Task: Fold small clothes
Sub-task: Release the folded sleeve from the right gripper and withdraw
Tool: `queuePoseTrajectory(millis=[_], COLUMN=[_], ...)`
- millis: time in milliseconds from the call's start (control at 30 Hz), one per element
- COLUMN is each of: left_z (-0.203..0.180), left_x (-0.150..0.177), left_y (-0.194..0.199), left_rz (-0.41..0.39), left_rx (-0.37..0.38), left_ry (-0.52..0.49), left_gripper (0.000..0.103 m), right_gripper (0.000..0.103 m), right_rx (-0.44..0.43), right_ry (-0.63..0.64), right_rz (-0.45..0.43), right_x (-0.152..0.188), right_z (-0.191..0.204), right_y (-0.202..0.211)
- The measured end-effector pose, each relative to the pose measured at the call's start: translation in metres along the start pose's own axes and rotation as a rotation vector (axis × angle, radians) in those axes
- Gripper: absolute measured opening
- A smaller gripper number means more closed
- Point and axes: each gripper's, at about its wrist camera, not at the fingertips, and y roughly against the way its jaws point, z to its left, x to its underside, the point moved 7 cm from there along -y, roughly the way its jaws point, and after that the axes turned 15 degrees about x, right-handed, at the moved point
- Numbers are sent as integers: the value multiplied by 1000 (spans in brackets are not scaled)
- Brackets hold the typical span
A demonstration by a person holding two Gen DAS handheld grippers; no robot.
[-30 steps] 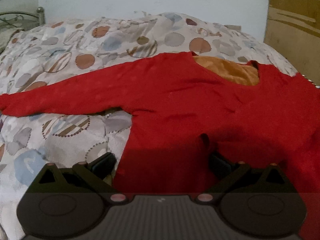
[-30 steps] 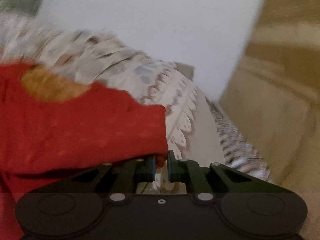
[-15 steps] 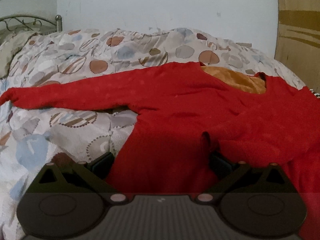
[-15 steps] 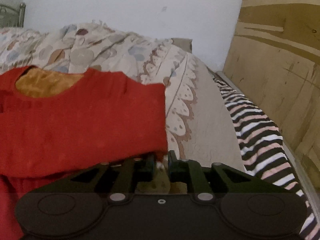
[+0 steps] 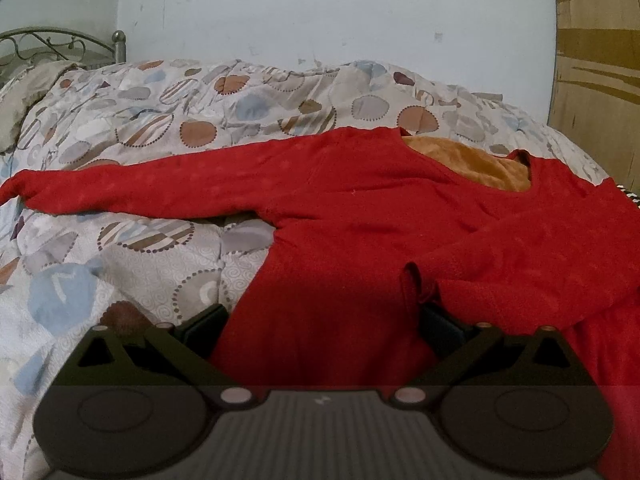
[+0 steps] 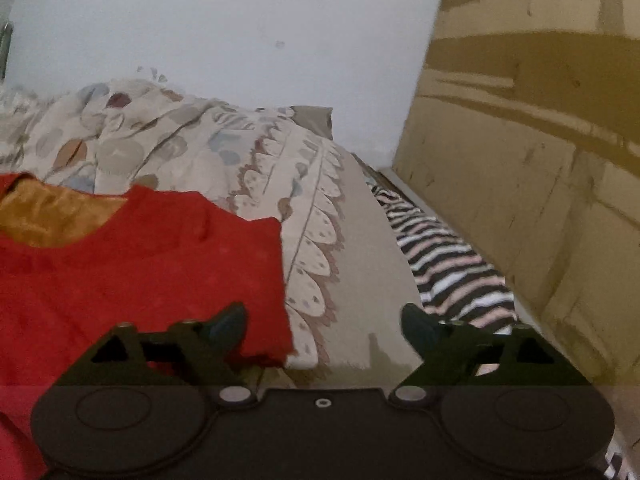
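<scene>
A red long-sleeved top (image 5: 360, 208) with an orange lining (image 5: 472, 160) lies flat on the bed. One sleeve (image 5: 120, 188) stretches out to the left, and the other side is folded in over the body (image 5: 540, 264). My left gripper (image 5: 320, 326) stands open at the hem, with red cloth lying loose between its wide-set fingers. In the right wrist view the folded edge of the top (image 6: 140, 264) ends near the left finger of my right gripper (image 6: 324, 324). Its jaws are opening wide, and only a corner of the cloth lies between them, untouched by the pads.
A quilt with round patches (image 5: 160, 128) covers the bed. A black-and-white striped cloth (image 6: 452, 268) runs along the right edge beside a wooden board (image 6: 540, 160). A metal bed head (image 5: 60, 44) stands at the far left before a pale wall.
My right gripper's jaws have gone from shut on the corner of the red cloth to wide apart, and the cloth now lies free. The left gripper stays as it was.
</scene>
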Motion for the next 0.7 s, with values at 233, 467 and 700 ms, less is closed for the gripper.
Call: queuePoseTrajectory(millis=[233,467,700], left_z=[0,0,0], left_x=[0,0,0], left_y=[0,1,1], left_rz=[-7,-8,-15], left_rx=[3,2,5], left_ry=[4,3,9], left_gripper=[103,103,103], right_gripper=[101,101,102], right_rx=[65,56,-50], right_ry=[102,44,-146], right_rz=[5,-2,-21], right_x=[11,8,15], right_z=[14,2,-22], right_y=[-19,1,88])
